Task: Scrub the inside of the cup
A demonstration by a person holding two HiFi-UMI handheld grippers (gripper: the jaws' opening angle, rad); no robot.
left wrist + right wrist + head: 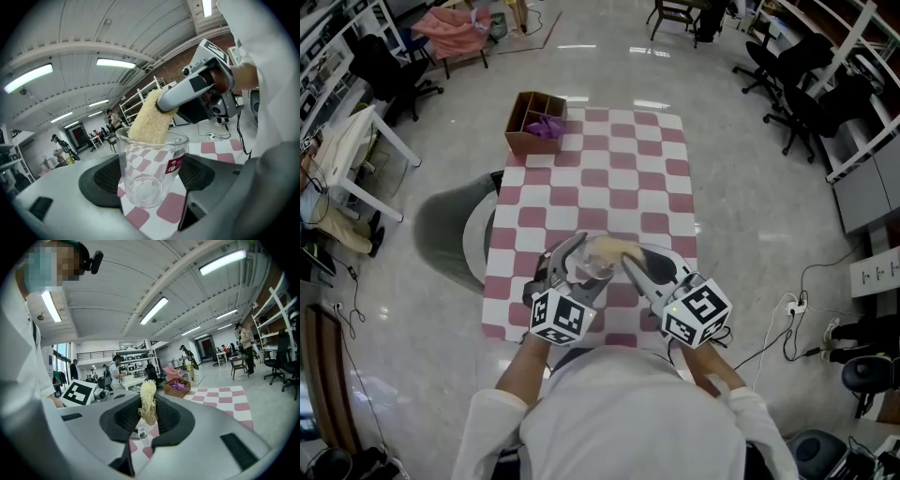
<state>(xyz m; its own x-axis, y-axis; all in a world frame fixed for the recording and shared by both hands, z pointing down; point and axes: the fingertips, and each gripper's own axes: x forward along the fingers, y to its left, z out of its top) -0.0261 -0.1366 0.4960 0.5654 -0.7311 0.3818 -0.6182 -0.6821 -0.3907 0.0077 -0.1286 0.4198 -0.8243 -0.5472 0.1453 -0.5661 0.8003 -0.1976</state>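
Note:
A clear glass cup [151, 166] with a small red cherry label is held tilted between the pads of my left gripper [152, 180], which is shut on it. In the head view the cup [593, 269] is just above the near part of the checked table. My right gripper [149, 420] is shut on a yellow loofah sponge [148, 402]. The sponge [149, 118] reaches down past the cup's rim into its mouth. Seen from the head, the sponge [611, 248] lies over the cup, with the left gripper [574, 262] and right gripper [630, 265] meeting there.
The table wears a red-and-white checked cloth [619, 178]. A brown cardboard box [534, 123] with purple cloth inside sits at its far left corner. A grey round stool [455, 232] stands left of the table; office chairs [797, 94] and cables [787, 323] lie right.

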